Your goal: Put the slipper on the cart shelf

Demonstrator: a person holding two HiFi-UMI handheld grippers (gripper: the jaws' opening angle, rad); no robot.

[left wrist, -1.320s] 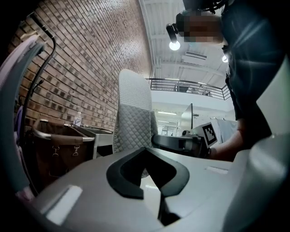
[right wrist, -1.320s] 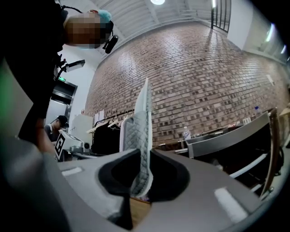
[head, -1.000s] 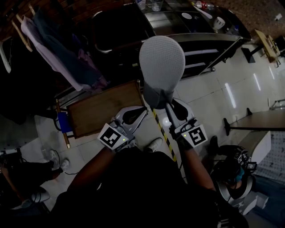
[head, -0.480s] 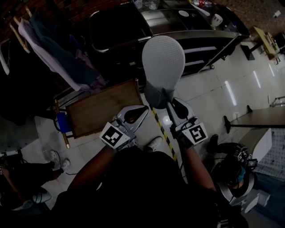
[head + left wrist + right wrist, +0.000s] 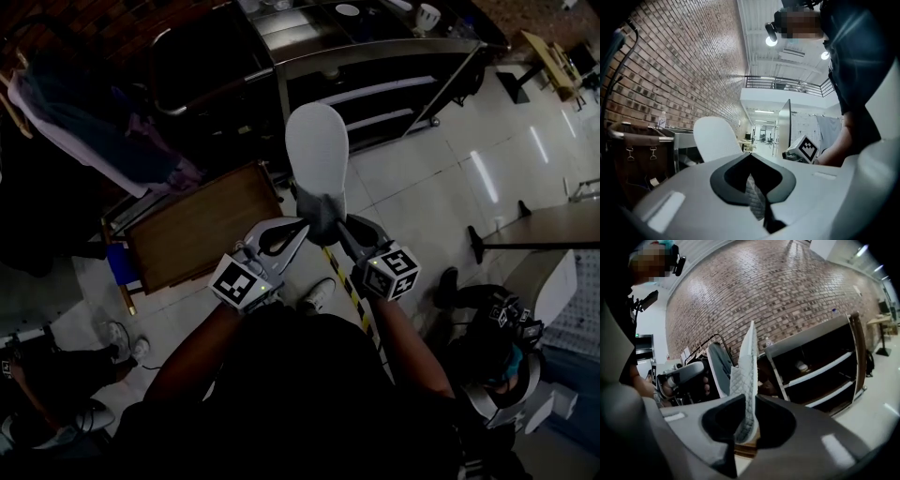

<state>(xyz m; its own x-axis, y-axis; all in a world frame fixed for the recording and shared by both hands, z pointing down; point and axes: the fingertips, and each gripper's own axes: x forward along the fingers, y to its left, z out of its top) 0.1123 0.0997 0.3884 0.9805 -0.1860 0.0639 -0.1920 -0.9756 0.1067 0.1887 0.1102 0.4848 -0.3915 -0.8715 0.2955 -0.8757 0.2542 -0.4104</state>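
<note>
Right gripper (image 5: 337, 226) — pinching slipper (image 5: 316, 150) heel | left gripper (image 5: 303, 228) — nipping it too | step: carrying to cart | next: reach shelf (image 5: 361, 92), lay flat

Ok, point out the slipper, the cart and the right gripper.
slipper (image 5: 317, 145): head view, its pale sole.
cart (image 5: 375, 54): head view, its top front rail.
right gripper (image 5: 749, 401): right gripper view, between its fingertips.

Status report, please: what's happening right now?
Left hand-held gripper and right hand-held gripper shut on slipper. Slipper aloft, not on cart yet. Nothing seen in the way.
</note>
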